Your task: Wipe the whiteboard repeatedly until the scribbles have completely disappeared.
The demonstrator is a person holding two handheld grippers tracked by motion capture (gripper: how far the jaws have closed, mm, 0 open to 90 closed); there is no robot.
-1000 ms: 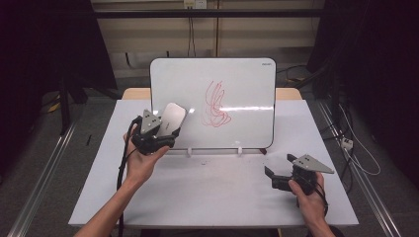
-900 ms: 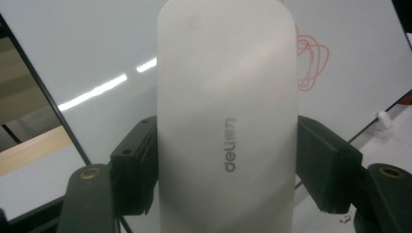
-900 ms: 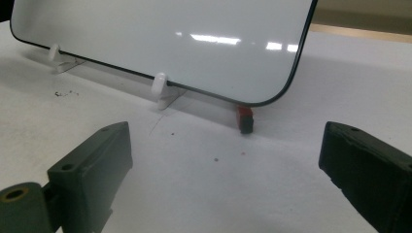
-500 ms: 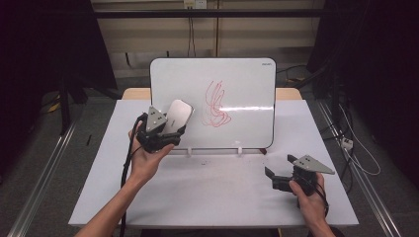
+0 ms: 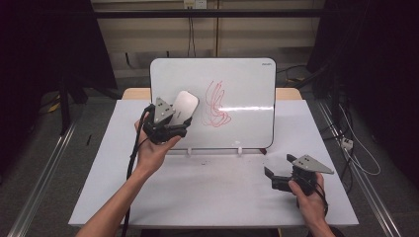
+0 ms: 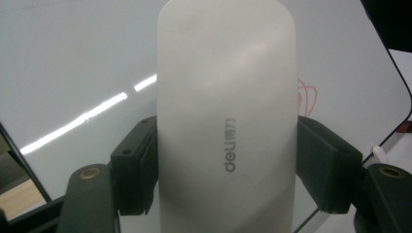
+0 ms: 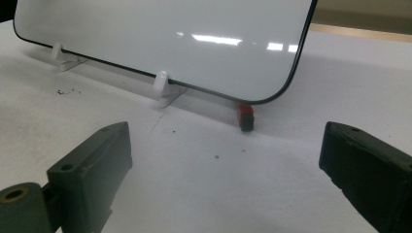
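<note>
A white whiteboard (image 5: 237, 84) stands upright on small clear feet at the back of the table, with red scribbles (image 5: 216, 104) near its middle. My left gripper (image 5: 179, 118) is shut on a pale grey eraser (image 5: 184, 105), held up in front of the board just left of the scribbles. In the left gripper view the eraser (image 6: 226, 121) is clamped between both jaws, with the board (image 6: 73, 68) behind it and a bit of red scribble (image 6: 307, 97) at the right. My right gripper (image 5: 271, 176) rests open on the table at the front right, its jaws (image 7: 223, 184) wide apart with nothing between them.
A small red and black marker cap (image 7: 246, 116) lies on the table under the board's lower right corner. The white table (image 5: 217, 192) has open surface in front of the board. Dark curtains and cables surround the table; metal rails run along both sides.
My left gripper with the eraser has risen and moved right along the board, closer to the red scribbles. The right gripper has stayed in place.
</note>
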